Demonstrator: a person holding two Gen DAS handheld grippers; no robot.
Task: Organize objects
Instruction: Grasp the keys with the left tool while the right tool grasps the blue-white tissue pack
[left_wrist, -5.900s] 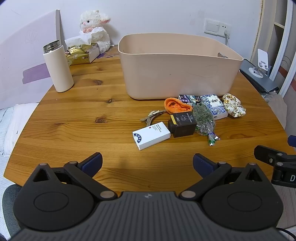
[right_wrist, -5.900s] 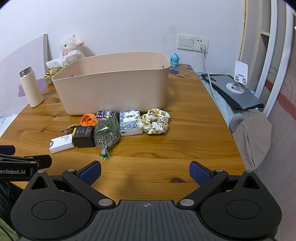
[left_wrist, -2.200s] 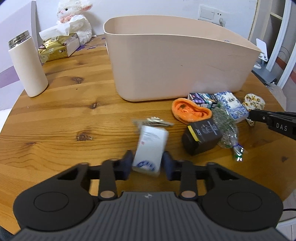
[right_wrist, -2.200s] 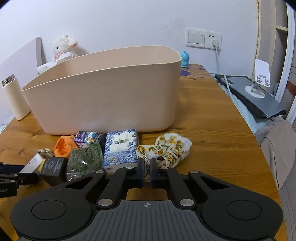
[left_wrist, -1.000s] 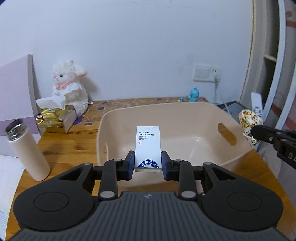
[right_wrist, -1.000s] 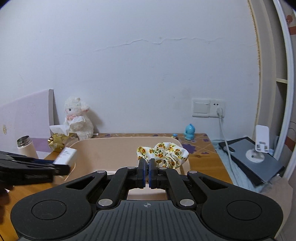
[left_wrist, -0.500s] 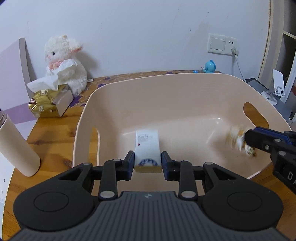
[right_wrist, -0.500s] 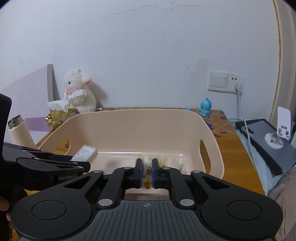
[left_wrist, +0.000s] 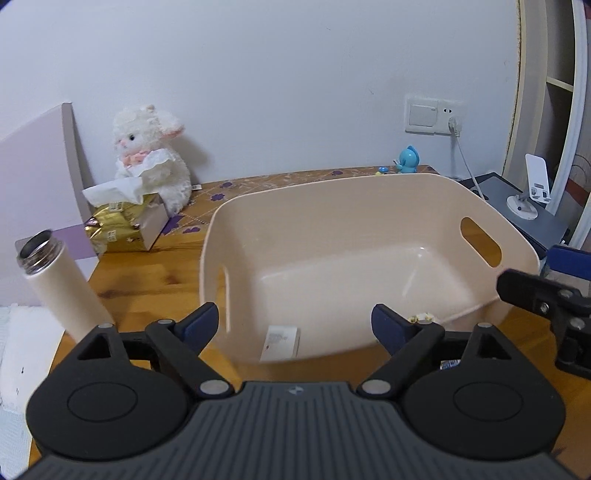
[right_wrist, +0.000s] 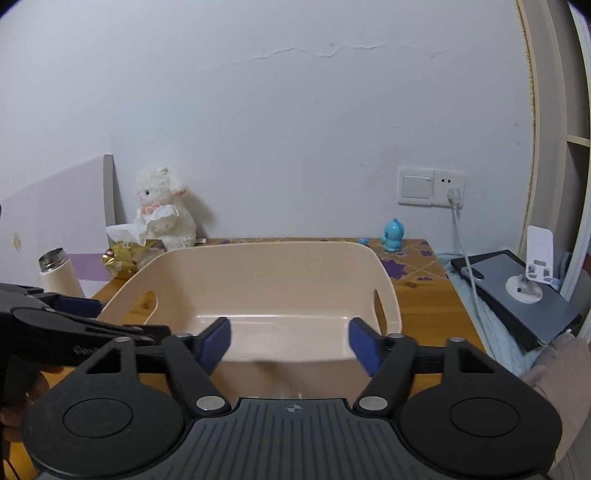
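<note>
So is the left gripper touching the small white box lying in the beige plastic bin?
Apart. The left wrist view shows the left gripper open, its fingers spread wide, with the small white box lying on the floor of the beige plastic bin between them.

Left gripper (left_wrist: 294, 325) held level, jaws spread wide — right gripper (right_wrist: 289, 343) alongside, likewise gaping, both empty

Both tongs newly open; white box (left_wrist: 279, 342) and scrunchie (left_wrist: 419, 316) now in bin (left_wrist: 332, 229).

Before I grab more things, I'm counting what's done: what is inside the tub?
In the tub a white box lies flat near the front wall, and a bit of flowered scrunchie peeks out. The left gripper covers the rest of that corner.
</note>
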